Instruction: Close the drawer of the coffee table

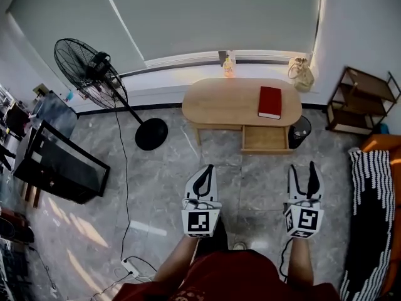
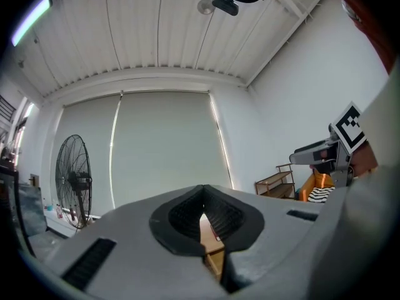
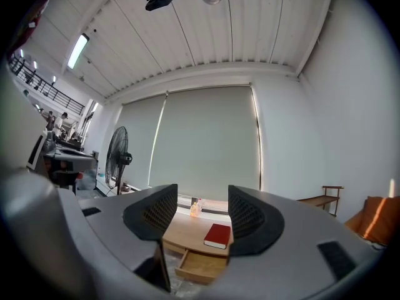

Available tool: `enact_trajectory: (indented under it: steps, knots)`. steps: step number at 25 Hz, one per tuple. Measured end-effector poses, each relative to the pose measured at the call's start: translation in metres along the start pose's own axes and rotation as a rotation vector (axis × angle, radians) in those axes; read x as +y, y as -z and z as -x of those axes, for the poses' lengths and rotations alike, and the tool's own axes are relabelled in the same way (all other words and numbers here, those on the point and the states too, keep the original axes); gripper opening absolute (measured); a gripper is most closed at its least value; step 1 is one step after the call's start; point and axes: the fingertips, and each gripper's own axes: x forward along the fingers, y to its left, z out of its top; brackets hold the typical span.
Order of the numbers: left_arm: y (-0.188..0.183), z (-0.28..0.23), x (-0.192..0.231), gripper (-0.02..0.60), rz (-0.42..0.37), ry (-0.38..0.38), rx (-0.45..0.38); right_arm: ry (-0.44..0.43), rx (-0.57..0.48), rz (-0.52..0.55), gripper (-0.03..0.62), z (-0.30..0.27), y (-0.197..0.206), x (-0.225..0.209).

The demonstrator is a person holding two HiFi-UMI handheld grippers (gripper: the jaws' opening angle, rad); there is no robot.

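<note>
An oval wooden coffee table (image 1: pixel 229 104) stands by the window wall, a good way in front of both grippers. Its drawer (image 1: pixel 265 138) is pulled out at the front right, and nothing shows inside it. A red book (image 1: pixel 270 102) lies on the top, and a small bottle (image 1: pixel 229 66) stands at the back edge. My left gripper (image 1: pixel 203 173) is shut, tips touching, with nothing in it. My right gripper (image 1: pixel 303 173) is open and empty. In the right gripper view, the drawer (image 3: pixel 201 265) and the book (image 3: pixel 217 235) show between the jaws of the right gripper (image 3: pixel 201 210).
A black floor fan (image 1: pixel 94 74) stands left of the table, its cable running to a power strip (image 1: pixel 131 267). A dark bin (image 1: pixel 299 131) sits right of the drawer. A low shelf rack (image 1: pixel 363 102), a striped cushion (image 1: pixel 373 218) and a black stand (image 1: pixel 56 165) line the sides.
</note>
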Motion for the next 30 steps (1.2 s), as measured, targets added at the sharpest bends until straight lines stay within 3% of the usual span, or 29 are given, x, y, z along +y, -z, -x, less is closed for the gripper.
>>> enact_trajectory:
  steps: [8, 13, 20, 30]
  knots:
    - [0.029, -0.082, 0.055, 0.008, 0.015, 0.066, 0.02, 0.065, 0.026, 0.011, 0.236, -0.084, 0.007, 0.02]
    - [0.038, -0.144, 0.106, 0.008, 0.045, 0.105, -0.038, 0.105, 0.034, -0.004, 0.236, -0.156, 0.003, 0.043]
    - [0.07, -0.214, 0.167, 0.008, 0.055, 0.154, 0.033, 0.105, 0.058, 0.023, 0.236, -0.243, 0.0, 0.087]
    - [0.091, -0.286, 0.198, 0.008, 0.06, 0.283, 0.043, 0.221, 0.111, 0.06, 0.236, -0.294, 0.005, 0.097]
